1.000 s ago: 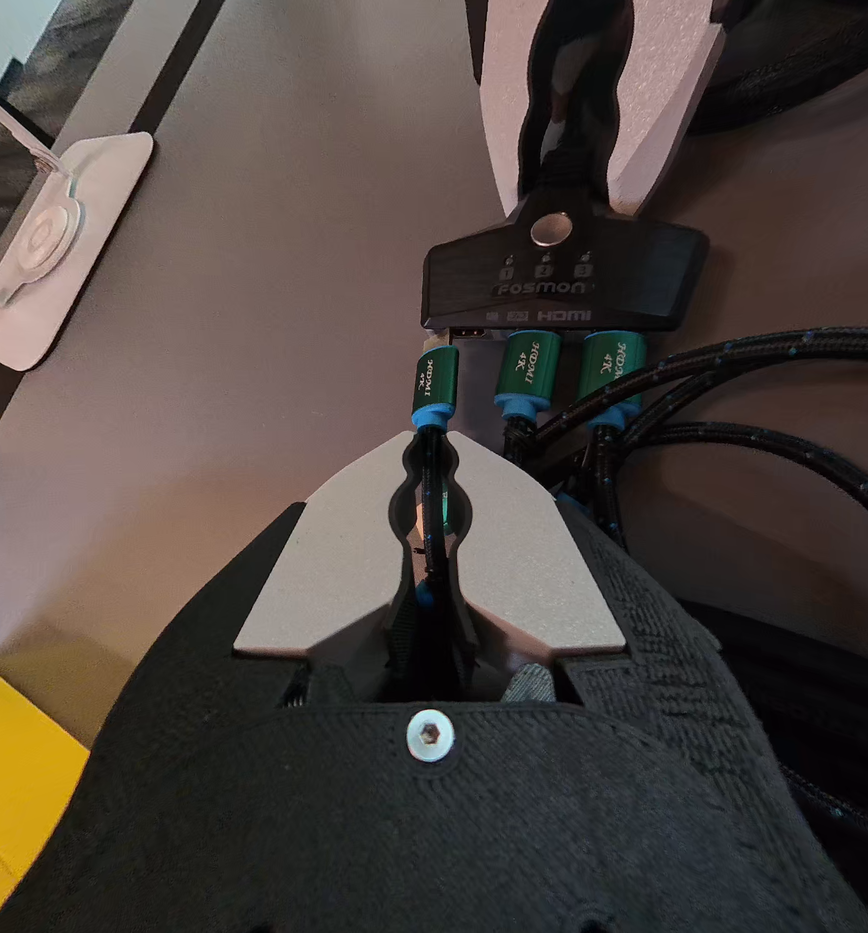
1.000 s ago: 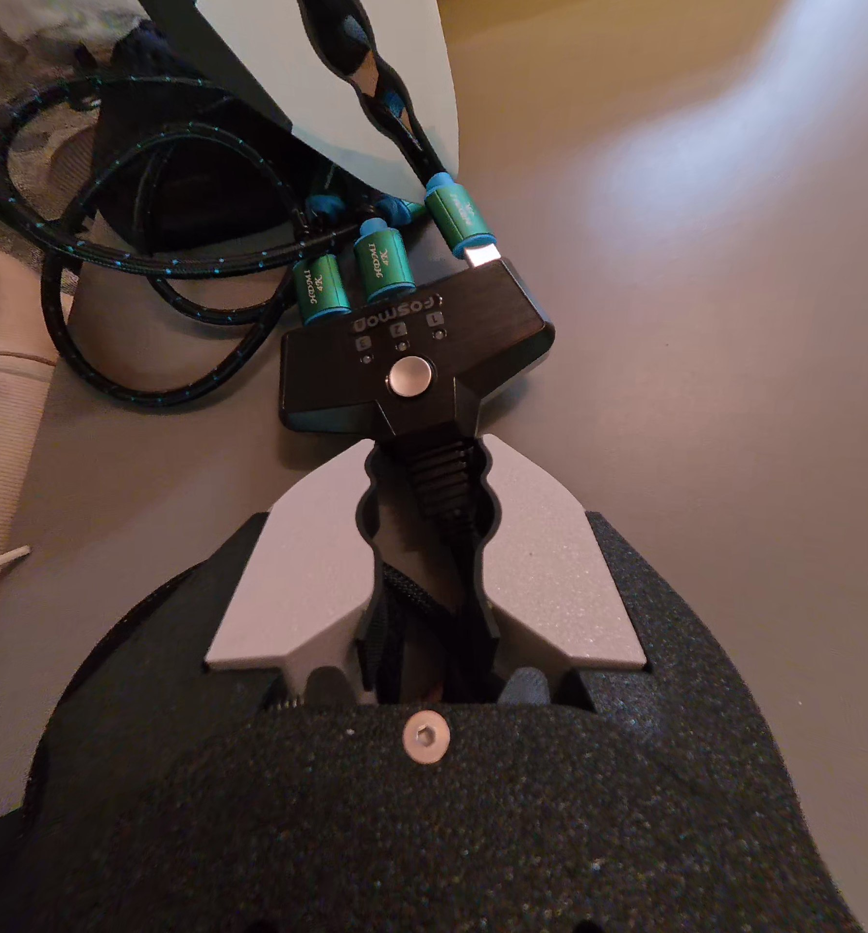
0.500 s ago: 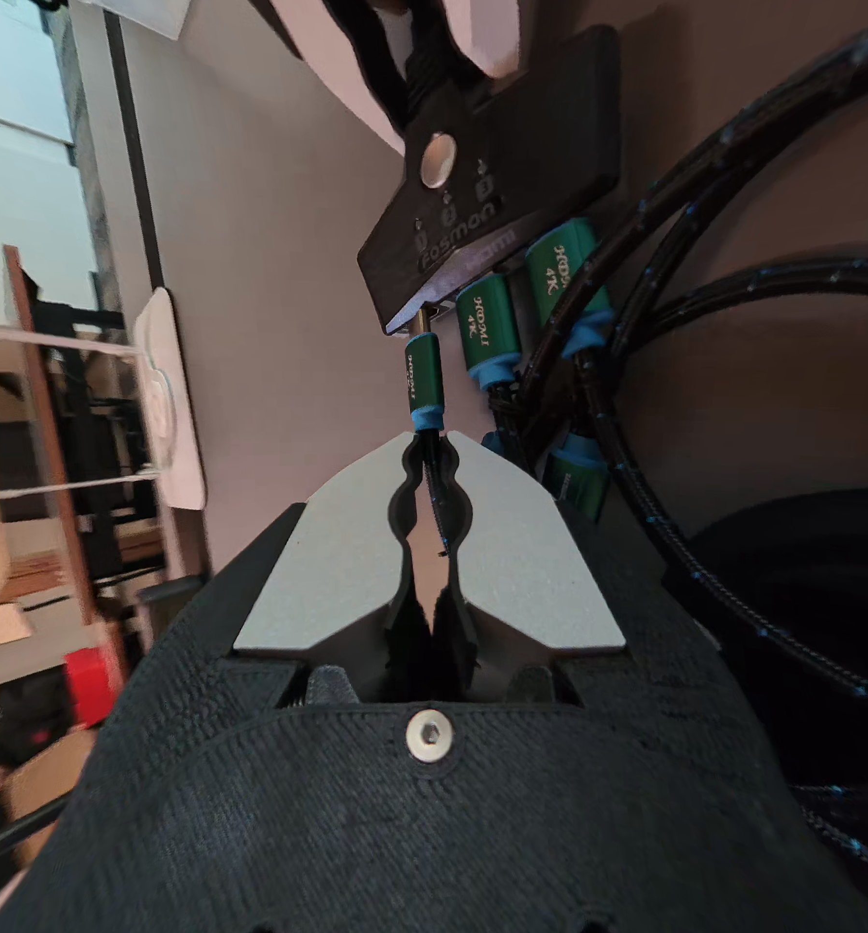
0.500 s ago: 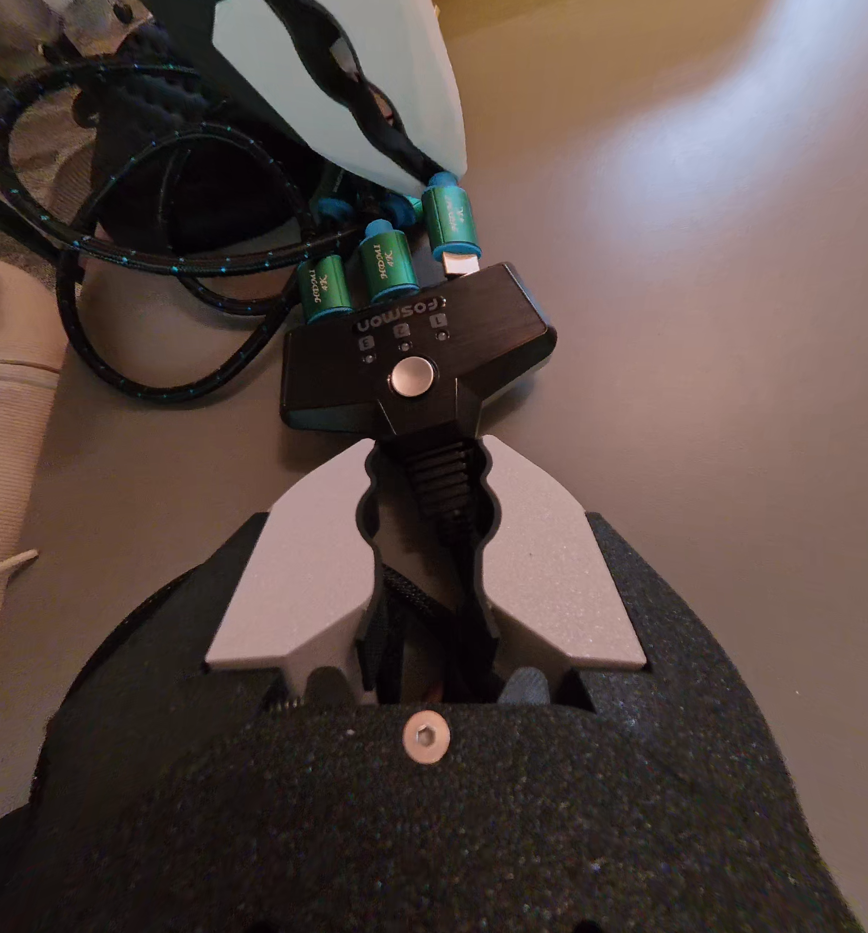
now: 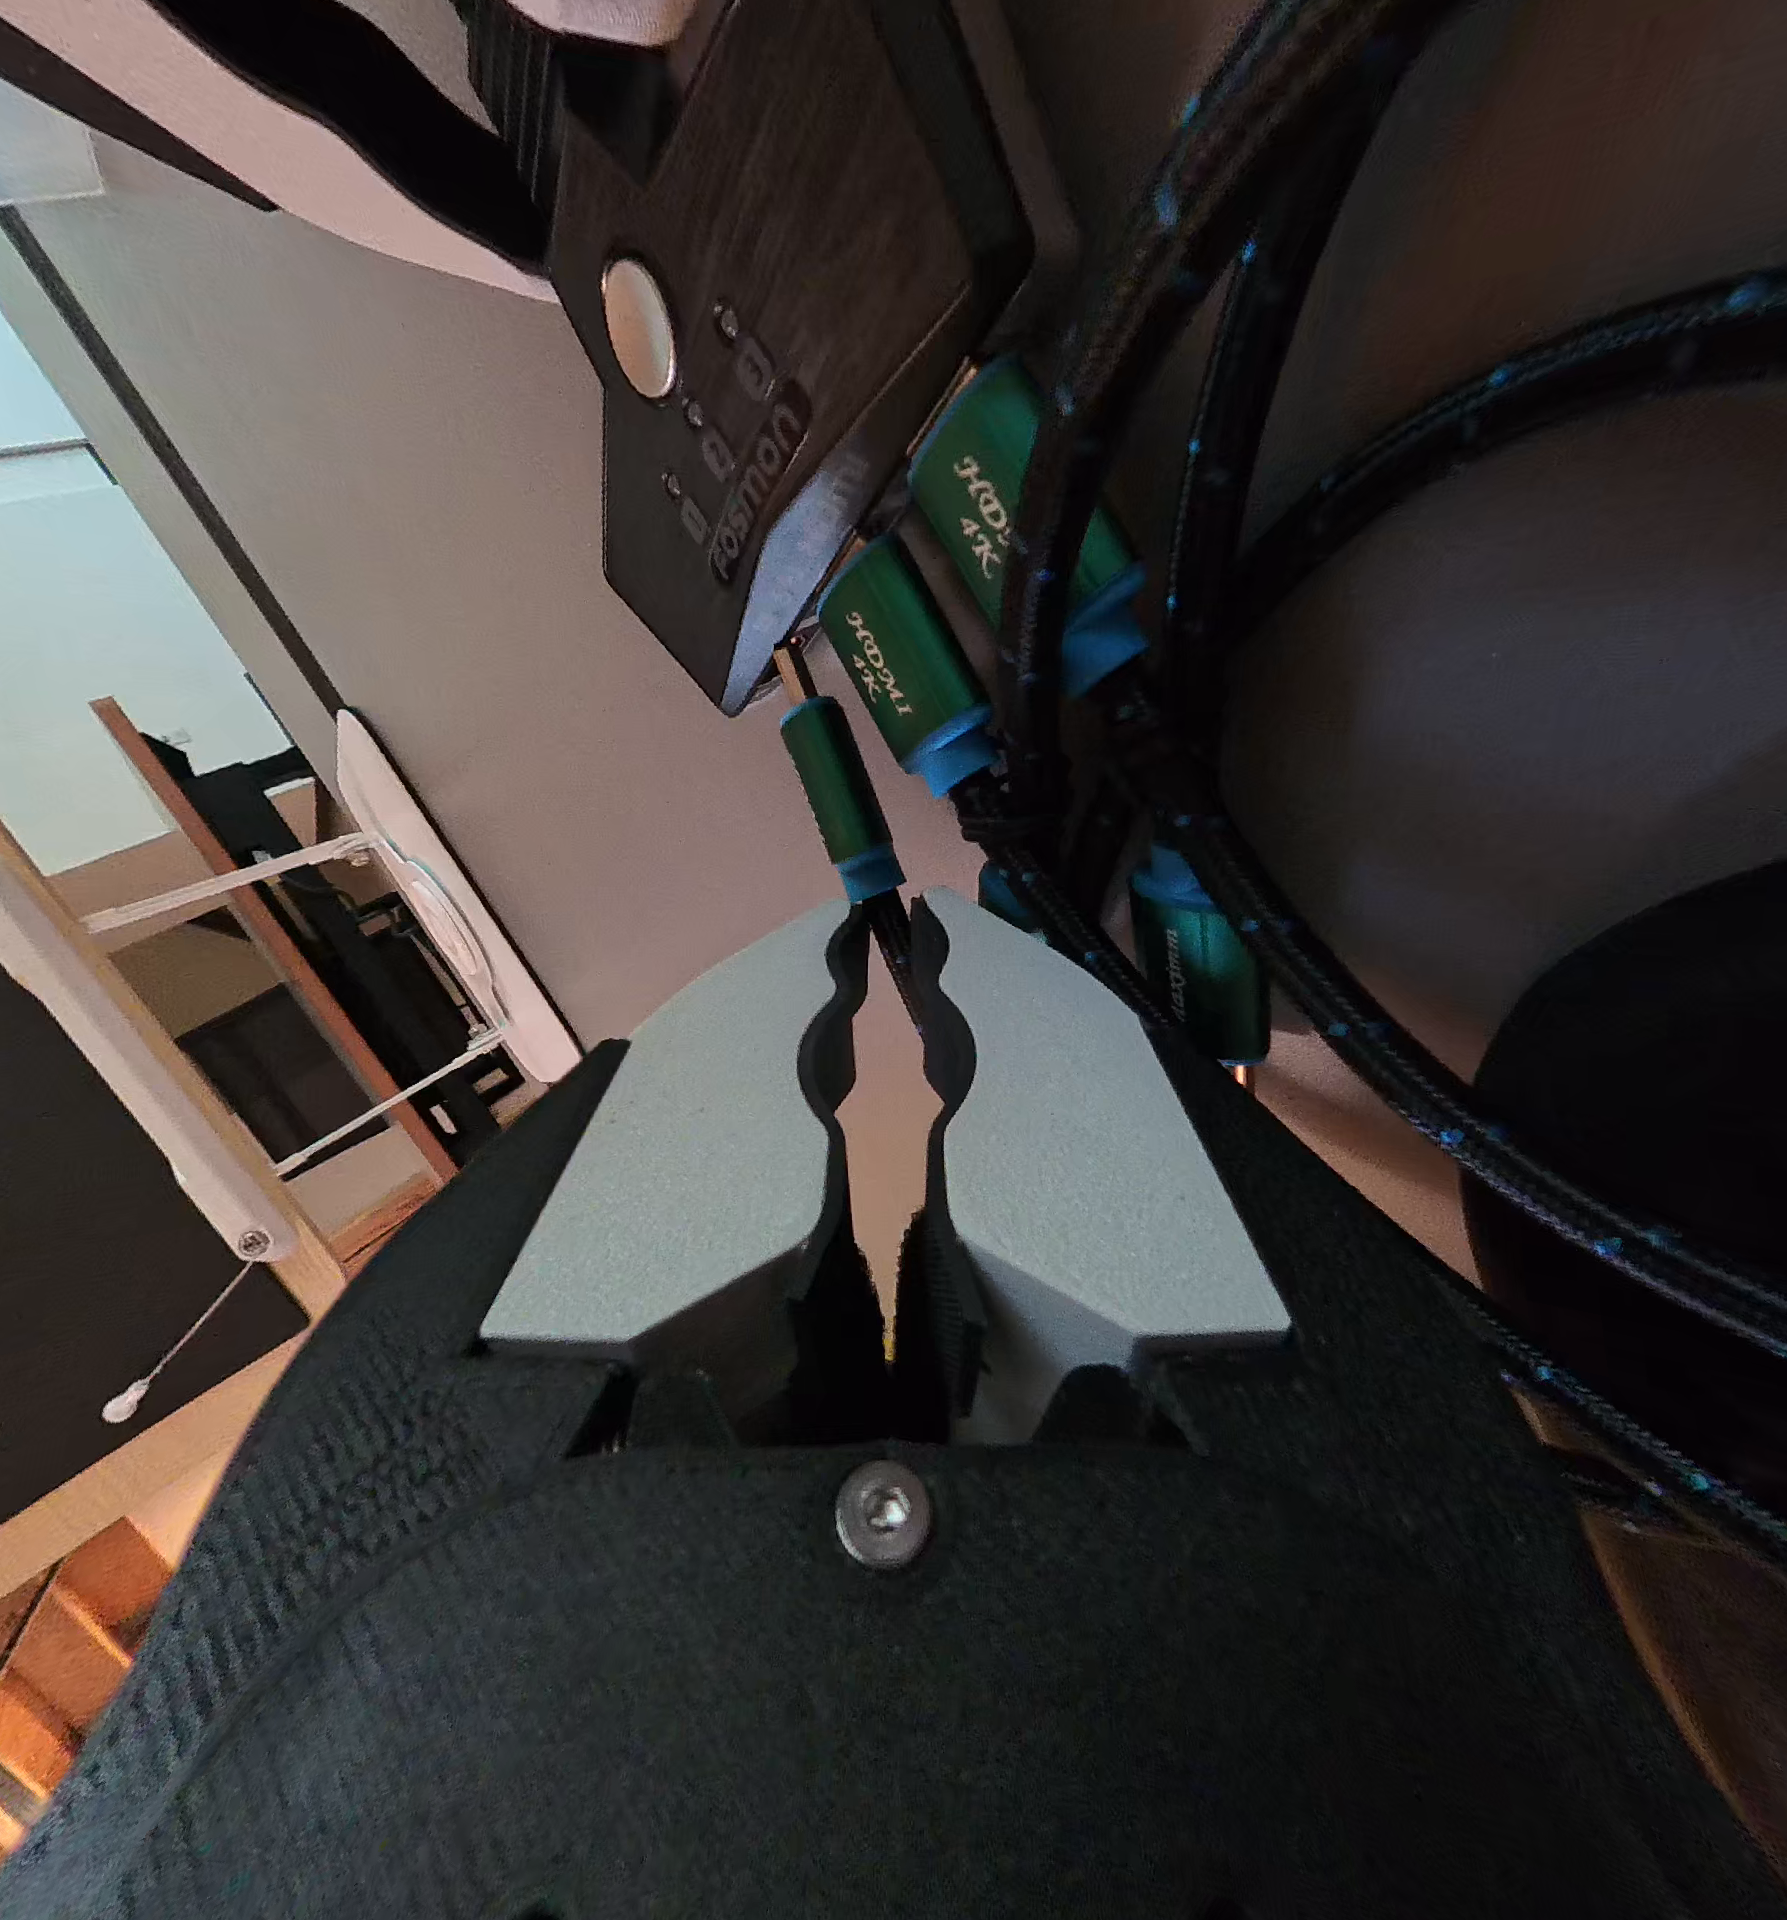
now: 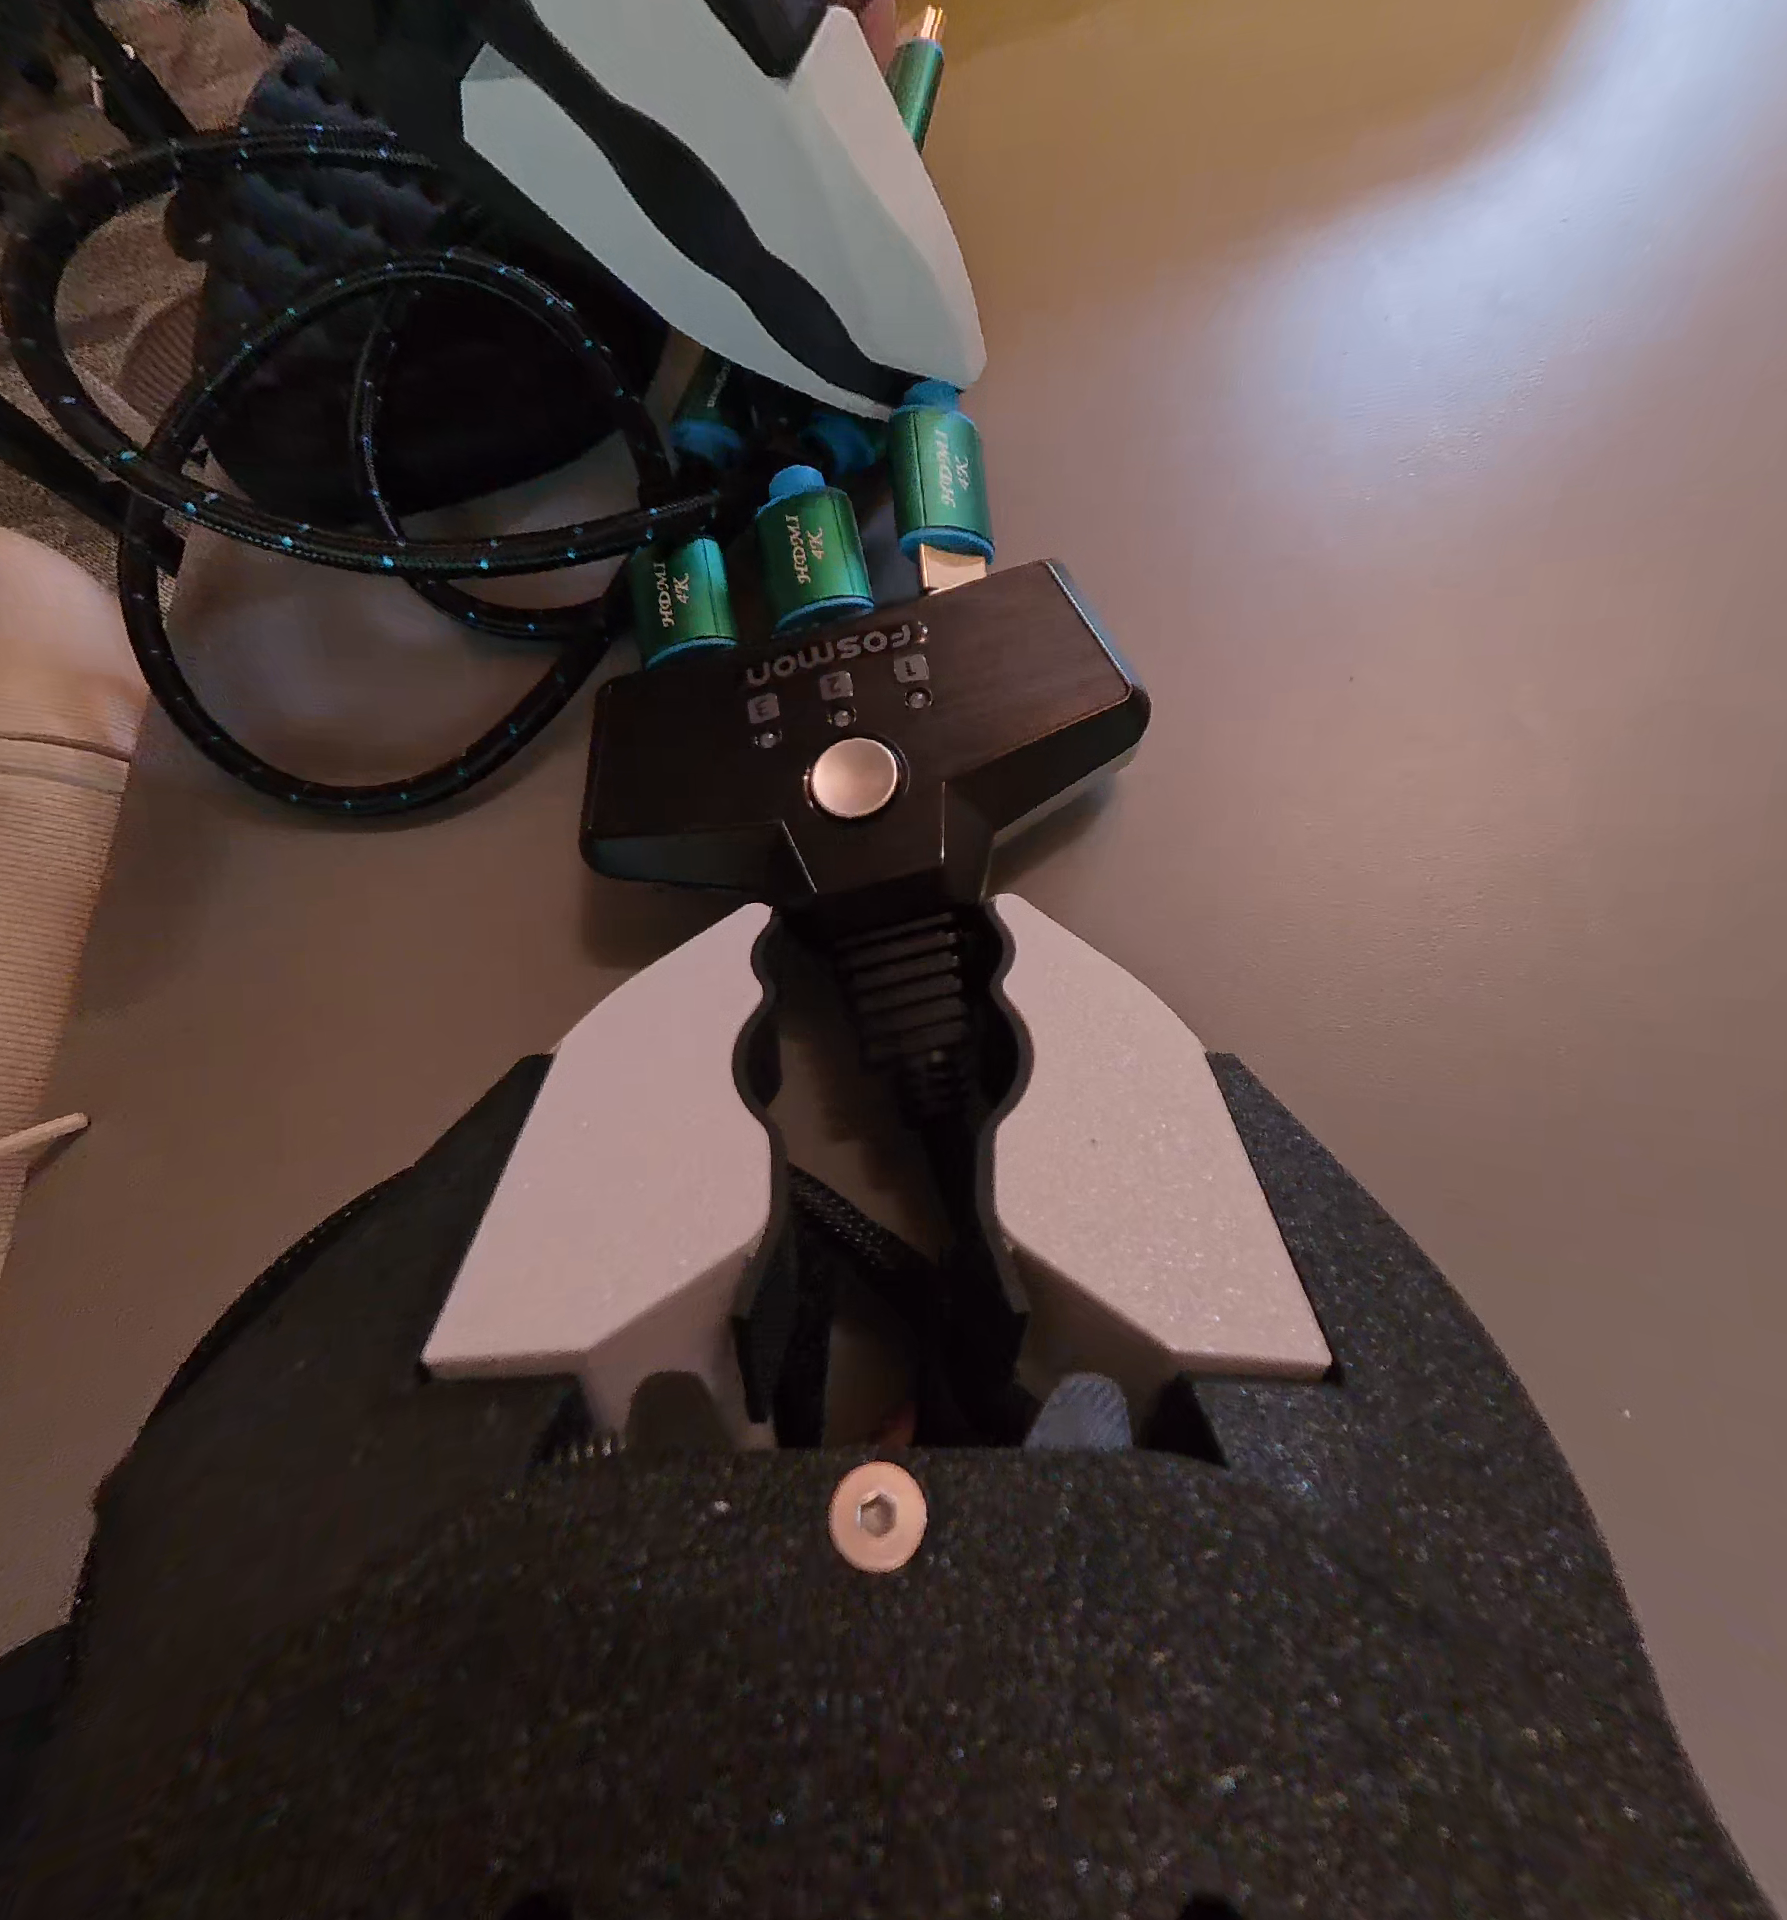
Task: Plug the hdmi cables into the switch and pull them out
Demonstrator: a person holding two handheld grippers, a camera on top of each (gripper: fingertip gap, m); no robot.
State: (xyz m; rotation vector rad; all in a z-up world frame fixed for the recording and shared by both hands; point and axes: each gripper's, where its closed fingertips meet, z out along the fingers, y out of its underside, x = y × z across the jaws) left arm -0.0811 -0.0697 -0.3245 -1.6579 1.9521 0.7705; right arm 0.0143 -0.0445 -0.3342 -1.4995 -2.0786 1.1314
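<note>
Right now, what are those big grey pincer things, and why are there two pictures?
They are grabbing tools, one in each of a person's hands, each with its own camera looking along its two grey fingers. That gives two pictures of one grey table.

The left gripper pinches the black braided cable just behind a green metal plug with a blue collar. Its metal tip sits at the outermost port of the black box-shaped switch, not fully in.

The right gripper steadies that switch by its ribbed black tail.

Two more green plugs sit in the other ports, and black cable loops lie on the table behind them.
</note>
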